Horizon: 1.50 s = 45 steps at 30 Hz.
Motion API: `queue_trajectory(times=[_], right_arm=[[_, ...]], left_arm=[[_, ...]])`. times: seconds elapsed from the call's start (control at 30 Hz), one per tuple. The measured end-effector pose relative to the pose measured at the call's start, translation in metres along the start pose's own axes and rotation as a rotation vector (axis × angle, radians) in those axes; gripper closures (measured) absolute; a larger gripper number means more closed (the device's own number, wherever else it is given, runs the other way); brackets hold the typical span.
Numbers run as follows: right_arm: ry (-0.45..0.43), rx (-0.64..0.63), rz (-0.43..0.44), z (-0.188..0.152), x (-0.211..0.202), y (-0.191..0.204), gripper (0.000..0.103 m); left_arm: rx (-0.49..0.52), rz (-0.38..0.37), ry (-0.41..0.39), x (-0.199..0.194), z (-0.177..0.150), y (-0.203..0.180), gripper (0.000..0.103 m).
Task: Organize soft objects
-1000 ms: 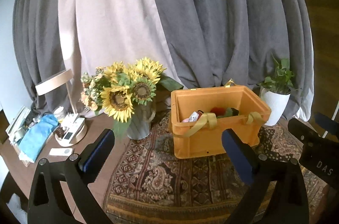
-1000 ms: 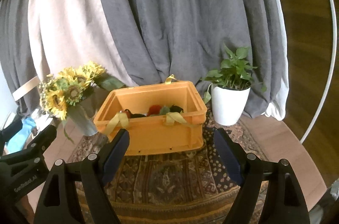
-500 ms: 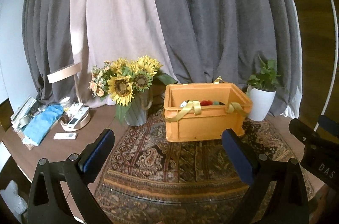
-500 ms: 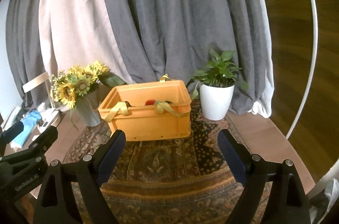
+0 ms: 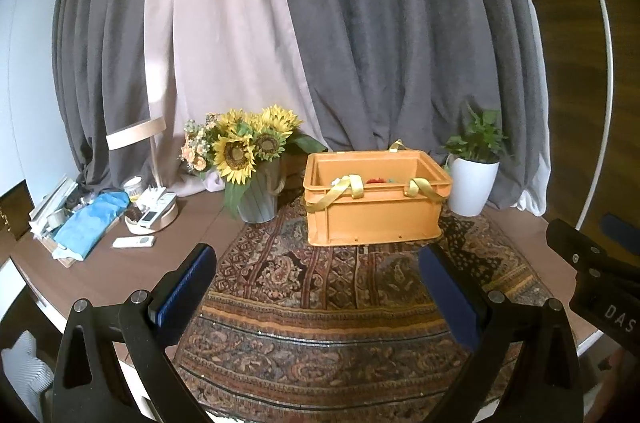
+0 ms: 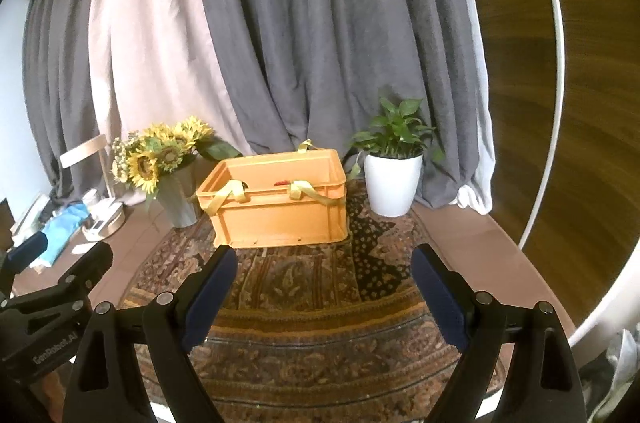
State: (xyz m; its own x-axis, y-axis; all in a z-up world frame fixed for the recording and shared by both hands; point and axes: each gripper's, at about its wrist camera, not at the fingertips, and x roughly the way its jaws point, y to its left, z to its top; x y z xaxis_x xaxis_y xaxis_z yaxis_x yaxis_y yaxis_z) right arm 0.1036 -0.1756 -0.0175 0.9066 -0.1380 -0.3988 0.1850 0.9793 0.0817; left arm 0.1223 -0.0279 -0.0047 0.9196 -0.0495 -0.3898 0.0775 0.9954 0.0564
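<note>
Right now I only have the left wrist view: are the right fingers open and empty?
Observer: Yes. The right gripper is open; its fingers have just been opening, with only rug showing between them.
Operator: Anything off to its right that I can't see?
Observer: A crumpled white thing past the table edge, low right. I can't tell what it is.

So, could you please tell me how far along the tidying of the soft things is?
Soft items, one red, already lie inside the orange crate on the patterned rug. Nothing is in hand: the left tongs and right tongs are both open and empty. No loose soft item shows on the rug, so little seems left.
</note>
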Motion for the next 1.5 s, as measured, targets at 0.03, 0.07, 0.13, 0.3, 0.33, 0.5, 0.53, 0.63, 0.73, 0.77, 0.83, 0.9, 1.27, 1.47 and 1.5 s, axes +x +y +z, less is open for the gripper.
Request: queue_trajectory(times=[0.03, 0.07, 0.13, 0.3, 0.33, 0.5, 0.53, 0.63, 0.73, 0.77, 0.83, 0.9, 1.27, 1.47, 1.5], right_arm=[[-0.001, 0.001, 0.002, -0.001, -0.003, 0.000, 0.014], [-0.002, 0.003, 0.004, -0.003, -0.007, -0.001, 0.014], [-0.005, 0.007, 0.006, -0.006, -0.015, -0.001, 0.014], [-0.012, 0.013, 0.007, -0.013, -0.031, -0.001, 0.014], [-0.014, 0.013, 0.007, -0.014, -0.035, -0.001, 0.014], [-0.020, 0.013, 0.009, -0.020, -0.051, 0.000, 0.014], [-0.022, 0.013, 0.010, -0.021, -0.053, 0.001, 0.014], [-0.027, 0.010, 0.010, -0.025, -0.061, 0.002, 0.014], [-0.030, 0.007, 0.010, -0.026, -0.067, 0.003, 0.014], [-0.032, 0.007, 0.010, -0.027, -0.070, 0.003, 0.014], [-0.035, 0.006, 0.011, -0.028, -0.073, 0.002, 0.014], [-0.038, 0.007, 0.013, -0.029, -0.076, 0.003, 0.014], [-0.041, 0.019, 0.014, -0.032, -0.087, -0.002, 0.014], [-0.038, 0.024, 0.012, -0.033, -0.090, -0.005, 0.014], [-0.038, 0.024, 0.011, -0.033, -0.091, -0.006, 0.014]], left_arm=[[0.000, -0.003, -0.003, -0.004, -0.001, 0.000, 0.000], [0.000, -0.003, -0.004, -0.006, -0.002, 0.000, 0.000], [-0.001, -0.005, -0.009, -0.013, -0.005, 0.002, 0.000], [0.001, -0.008, -0.021, -0.030, -0.013, 0.003, 0.000], [0.002, -0.009, -0.023, -0.033, -0.014, 0.003, 0.000], [0.000, -0.005, -0.036, -0.050, -0.020, 0.006, 0.000], [0.000, -0.006, -0.039, -0.054, -0.021, 0.006, 0.000], [-0.002, -0.005, -0.046, -0.062, -0.024, 0.007, 0.000], [-0.003, -0.004, -0.052, -0.068, -0.026, 0.010, 0.000], [-0.002, -0.004, -0.055, -0.071, -0.026, 0.010, 0.000], [-0.002, -0.002, -0.060, -0.074, -0.027, 0.010, 0.000], [-0.001, -0.003, -0.064, -0.077, -0.027, 0.010, 0.000], [0.006, -0.008, -0.078, -0.090, -0.028, 0.003, 0.000], [0.008, -0.013, -0.079, -0.093, -0.029, 0.000, 0.000], [0.009, -0.014, -0.078, -0.093, -0.029, 0.000, 0.000]])
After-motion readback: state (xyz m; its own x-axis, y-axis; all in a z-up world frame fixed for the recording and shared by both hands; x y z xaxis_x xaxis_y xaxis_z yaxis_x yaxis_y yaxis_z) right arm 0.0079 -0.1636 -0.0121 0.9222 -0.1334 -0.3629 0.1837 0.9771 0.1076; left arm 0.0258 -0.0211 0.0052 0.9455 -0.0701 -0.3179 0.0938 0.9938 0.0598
